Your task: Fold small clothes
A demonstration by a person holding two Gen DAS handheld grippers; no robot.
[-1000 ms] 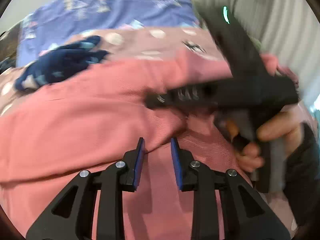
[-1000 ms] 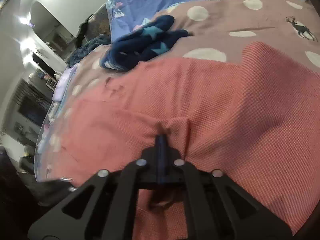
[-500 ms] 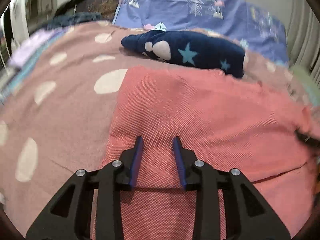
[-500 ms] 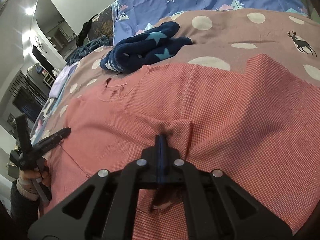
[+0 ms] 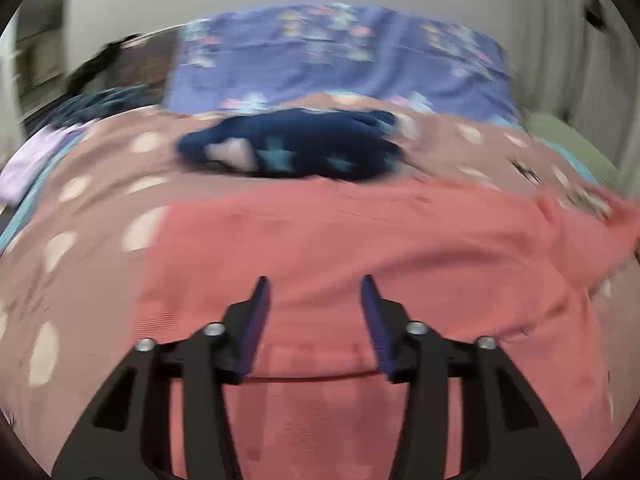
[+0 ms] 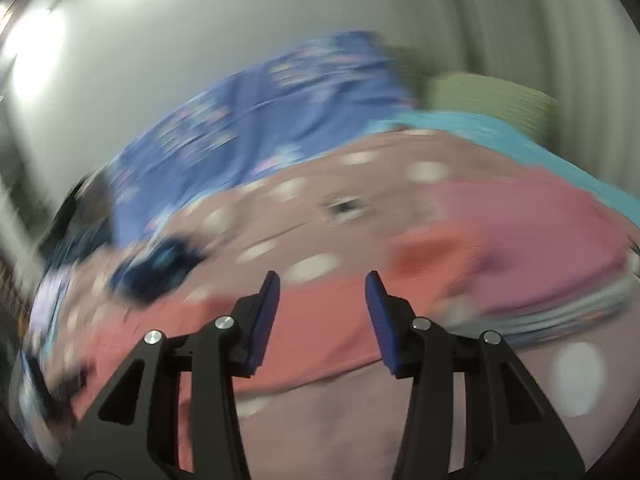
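Note:
A salmon-red knit garment [image 5: 360, 248] lies spread flat on the dotted brown bedspread [image 5: 80, 208]. My left gripper [image 5: 316, 292] is open and empty, hovering over the garment's near part. In the blurred right wrist view, my right gripper [image 6: 322, 288] is open and empty above the garment's near edge [image 6: 312, 344]. A navy star-patterned garment [image 5: 296, 148] lies bunched beyond the red one; it also shows in the right wrist view [image 6: 156, 268].
A blue patterned pillow [image 5: 340, 64] sits at the head of the bed by the wall. Folded pink clothes [image 6: 532, 240] lie stacked at the right. A green cushion [image 6: 488, 96] and curtains are at the far right. A lilac cloth [image 5: 32, 160] lies at the left edge.
My right gripper has let go of the red garment, opened and swung up and right. My left gripper has opened wider and pulled back over the now flat garment.

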